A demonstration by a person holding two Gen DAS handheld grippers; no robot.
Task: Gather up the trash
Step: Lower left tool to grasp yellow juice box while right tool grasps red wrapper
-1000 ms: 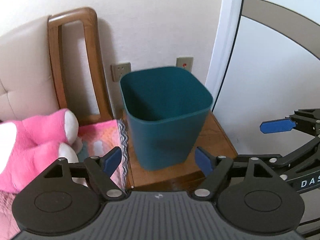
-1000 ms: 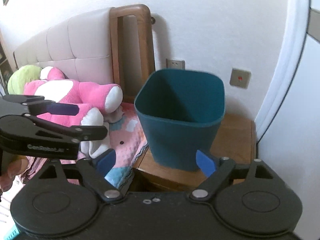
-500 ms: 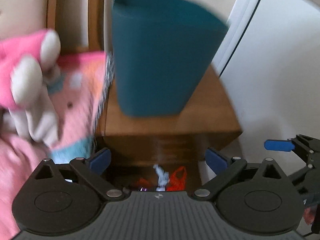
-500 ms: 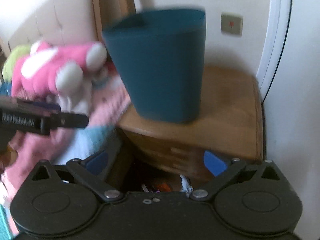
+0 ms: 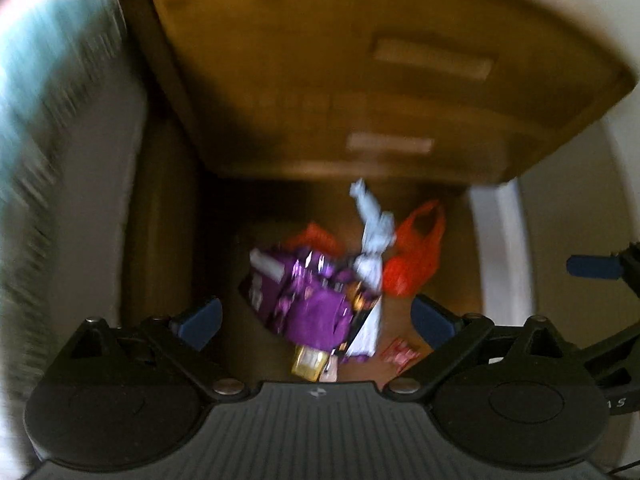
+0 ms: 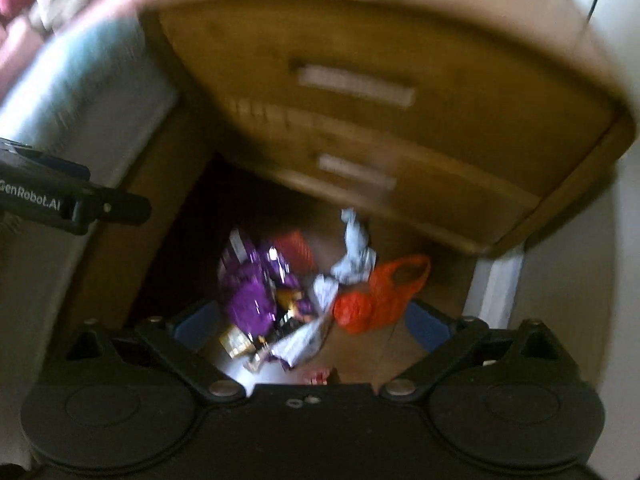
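Observation:
A heap of trash lies on the wooden floor in front of a nightstand: a purple foil wrapper (image 5: 308,300) (image 6: 248,292), a crumpled white paper (image 5: 372,232) (image 6: 354,252), an orange plastic bag (image 5: 416,252) (image 6: 376,296) and a small red wrapper (image 5: 400,350). Both views are blurred. My left gripper (image 5: 316,316) points down over the purple wrapper, open and holding nothing. My right gripper (image 6: 310,320) hangs above the heap, jaws wide and closing slightly, pads touching nothing. One blue fingertip (image 5: 592,266) of the right gripper shows at the right edge of the left wrist view.
The wooden nightstand (image 5: 360,80) (image 6: 380,120) with two drawers rises just behind the trash. A bed with a pale blanket (image 5: 40,80) stands to the left. A white door frame (image 5: 500,240) borders the right. The trash lies in the narrow gap between them.
Both grippers dropped from level with the teal bin on the nightstand down toward the floor and tilted downward. The bin left view and the trash heap came into view.

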